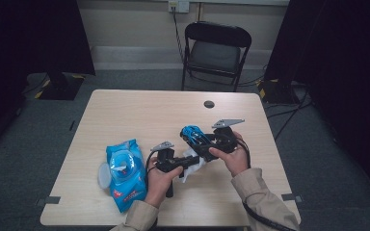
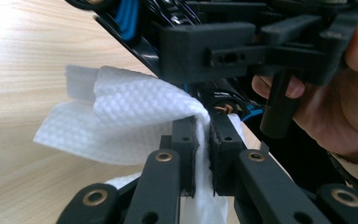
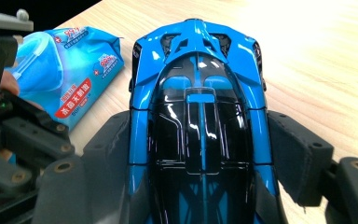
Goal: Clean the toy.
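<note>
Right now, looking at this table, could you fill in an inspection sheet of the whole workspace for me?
Surface: pale wooden table, dark round cap near its far edge.
Job's things: blue and black toy car; white wipe; blue wipe pack, lid flipped open.
Clutter: nothing seen.
Grippers: left gripper fingers pinch the wipe beside the car; right gripper clamps the car's sides.
Cables: black cable along the right sleeve; more on the floor.
Surroundings: folding chair, dark curtains, wall socket.
</note>
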`<state>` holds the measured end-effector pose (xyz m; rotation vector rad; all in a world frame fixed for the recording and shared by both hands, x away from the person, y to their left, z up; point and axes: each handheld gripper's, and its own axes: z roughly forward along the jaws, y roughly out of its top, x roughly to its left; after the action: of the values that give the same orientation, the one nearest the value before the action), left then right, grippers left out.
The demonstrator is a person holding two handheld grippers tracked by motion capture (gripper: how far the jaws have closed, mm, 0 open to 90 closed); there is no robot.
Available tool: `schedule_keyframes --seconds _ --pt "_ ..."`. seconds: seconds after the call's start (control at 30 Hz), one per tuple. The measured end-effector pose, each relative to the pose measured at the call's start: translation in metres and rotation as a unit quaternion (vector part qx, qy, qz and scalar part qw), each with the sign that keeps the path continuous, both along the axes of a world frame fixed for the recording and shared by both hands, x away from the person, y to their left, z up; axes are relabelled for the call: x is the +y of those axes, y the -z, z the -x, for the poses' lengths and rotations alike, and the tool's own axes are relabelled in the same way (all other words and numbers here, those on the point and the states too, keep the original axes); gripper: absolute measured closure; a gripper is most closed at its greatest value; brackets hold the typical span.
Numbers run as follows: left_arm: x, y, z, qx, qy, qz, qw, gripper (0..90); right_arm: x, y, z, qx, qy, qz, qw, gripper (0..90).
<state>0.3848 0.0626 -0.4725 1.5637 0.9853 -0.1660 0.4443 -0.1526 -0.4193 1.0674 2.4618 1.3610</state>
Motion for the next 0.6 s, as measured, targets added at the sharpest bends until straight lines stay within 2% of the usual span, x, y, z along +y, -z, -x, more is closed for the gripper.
schedule_keyframes --seconds 0.3,0.33,0.37,0.47,0.6 --pt "-0.008 0.001 0.006 -0.004 0.025 -0.010 0.9996 82.7 0.002 0.000 -0.002 -0.001 0.006 0.000 1.0000 28.4" --pt "-0.012 0.003 0.008 -0.002 0.042 -0.018 0.9989 82.6 0.002 0.000 -0.002 -0.001 0.009 0.001 1.0000 28.3" --pt "-0.012 0.003 0.008 -0.002 0.042 -0.018 0.9989 82.6 0.002 0.000 -0.002 -0.001 0.009 0.001 1.0000 28.3" --pt "-0.012 0.004 0.010 -0.007 0.047 -0.043 0.9980 82.5 0.002 0.002 -0.002 -0.002 0.012 0.004 0.9999 28.4" --pt "-0.009 0.004 0.011 -0.008 0.047 -0.063 0.9969 82.3 -0.001 0.002 -0.001 -0.002 0.015 0.005 0.9999 28.3"
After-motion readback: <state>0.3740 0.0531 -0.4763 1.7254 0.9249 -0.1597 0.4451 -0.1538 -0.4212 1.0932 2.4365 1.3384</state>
